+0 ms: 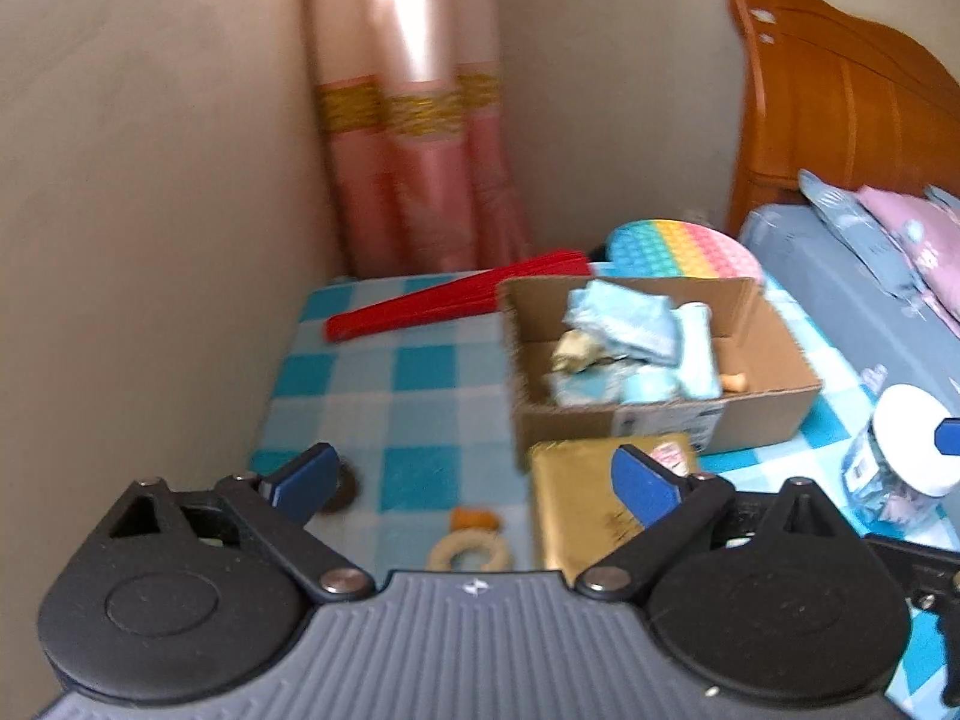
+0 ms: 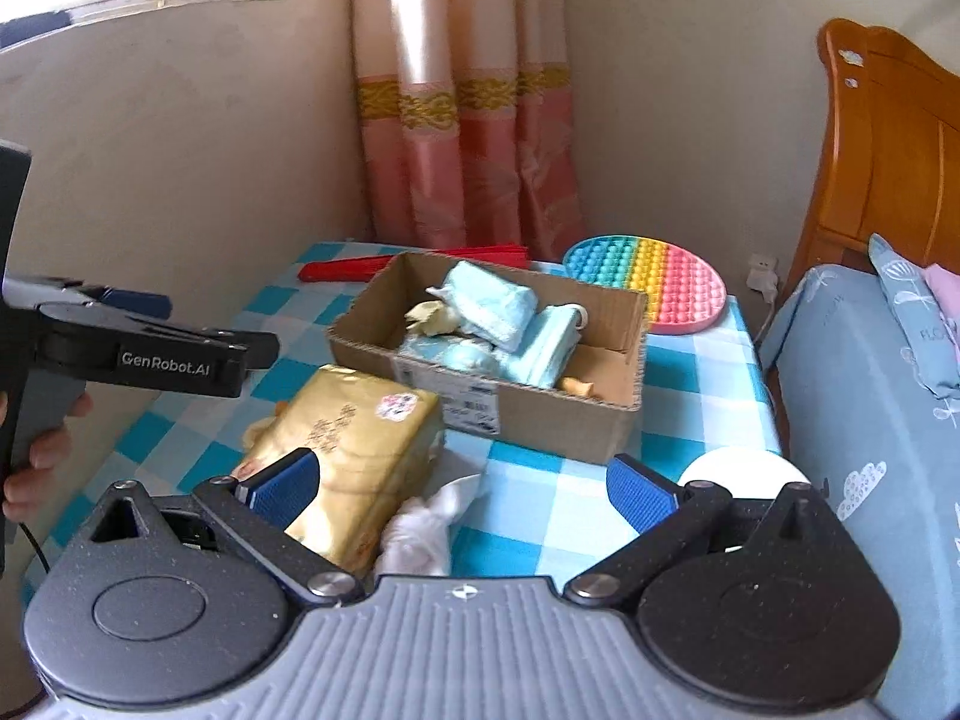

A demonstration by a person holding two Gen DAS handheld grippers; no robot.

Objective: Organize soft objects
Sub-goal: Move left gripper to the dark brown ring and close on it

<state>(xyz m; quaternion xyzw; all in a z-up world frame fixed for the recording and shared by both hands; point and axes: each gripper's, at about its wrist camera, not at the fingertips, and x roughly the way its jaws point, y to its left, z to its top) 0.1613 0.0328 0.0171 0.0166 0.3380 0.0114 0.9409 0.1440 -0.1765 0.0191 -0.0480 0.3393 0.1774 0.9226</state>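
A cardboard box [image 2: 540,414] stands on the blue checked table [image 2: 540,498] and holds several light blue folded cloths [image 2: 498,306] and a small yellowish soft piece [image 2: 435,318]. The box also shows in the left wrist view [image 1: 774,414] with the cloths [image 1: 630,324]. A gold tissue pack [image 2: 354,438] lies in front of the box, and a crumpled white tissue [image 2: 426,528] lies beside it. My right gripper [image 2: 462,492] is open and empty above the tissue. My left gripper [image 1: 474,480] is open and empty over the table's left part, next to the gold pack [image 1: 576,498].
A red folded fan [image 1: 456,300] and a round rainbow pop mat [image 2: 654,282] lie behind the box. A ring-shaped teether [image 1: 468,546] and a white-lidded jar [image 1: 900,456] sit near the front. Walls and a curtain [image 2: 468,120] bound the table's far side; a bed [image 2: 870,420] is on the right.
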